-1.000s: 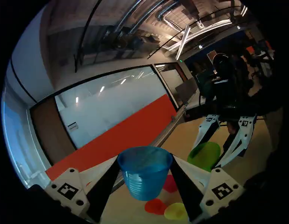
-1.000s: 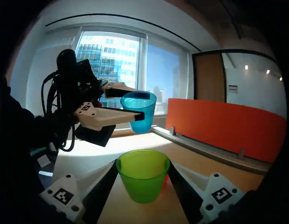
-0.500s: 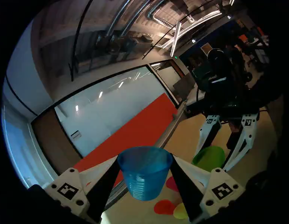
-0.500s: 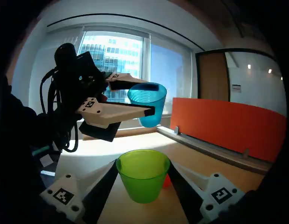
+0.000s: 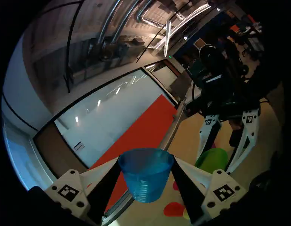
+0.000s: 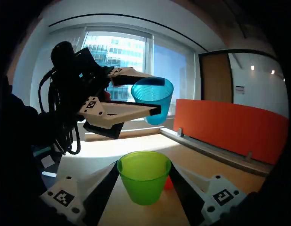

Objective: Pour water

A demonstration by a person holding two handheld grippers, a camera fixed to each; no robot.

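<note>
In the right gripper view my left hand-held gripper (image 6: 159,95) grips the blue cup (image 6: 151,96) at upper centre, my right hand-held gripper (image 6: 144,170) grips the green cup (image 6: 144,180) at lower centre; next, I judge, tip blue over green.

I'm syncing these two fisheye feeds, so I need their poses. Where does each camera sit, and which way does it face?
Left gripper view: rides on the left tongs, tilted, facing the orange partition and ceiling past its blue cup; the right tongs with the green cup sit beyond.
Right gripper view: rides on the right tongs, level, facing the windows over the table; the left tongs and a dark sleeve show at left.
Shared: both cups, both tongs, the partition.
</note>
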